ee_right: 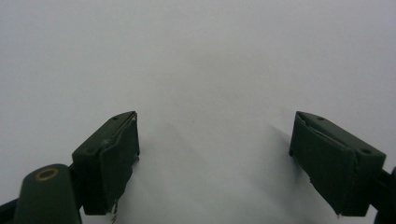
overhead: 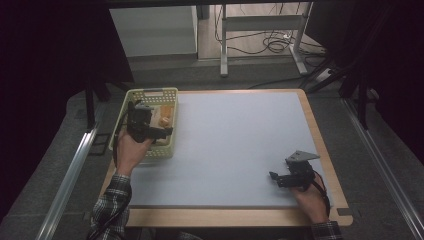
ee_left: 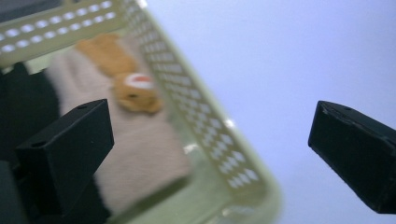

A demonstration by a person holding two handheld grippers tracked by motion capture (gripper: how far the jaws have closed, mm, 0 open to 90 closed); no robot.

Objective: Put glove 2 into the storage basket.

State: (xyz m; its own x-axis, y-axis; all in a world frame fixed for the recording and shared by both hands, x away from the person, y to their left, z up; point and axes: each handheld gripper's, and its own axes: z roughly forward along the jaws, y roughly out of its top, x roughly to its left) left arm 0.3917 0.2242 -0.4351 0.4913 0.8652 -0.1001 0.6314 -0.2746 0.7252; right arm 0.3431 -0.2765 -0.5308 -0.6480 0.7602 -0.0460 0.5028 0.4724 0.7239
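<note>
While the person's left hand (overhead: 131, 149) holds it over a pale green basket (overhead: 131, 100) at the left of the high view, the left gripper (overhead: 165, 132) has its jaws spread wide with nothing between them. That basket sits on the left edge of a white mat (overhead: 235, 145) covering a wooden table (overhead: 320, 137). In the left gripper view the basket's perforated wall (ee_left: 205, 121) runs diagonally from the top centre to the lower middle of the frame, one black jaw standing at the lower left over the basket's inside and the other at the right edge over bare mat. Inside the basket, in the upper left of that view, lies a small orange stuffed toy (ee_left: 128, 79) on top of a folded beige cloth (ee_left: 140, 149); the picture is blurred, so finer detail cannot be made out. At the lower right of the high view the right hand (overhead: 312, 197) rests near the table's near edge, holding the right gripper (overhead: 272, 176) low over the mat and pointing toward the left of the frame, well apart from the basket. In the right gripper view its two dark jaws also stand wide apart, with plain white mat between them.
</note>
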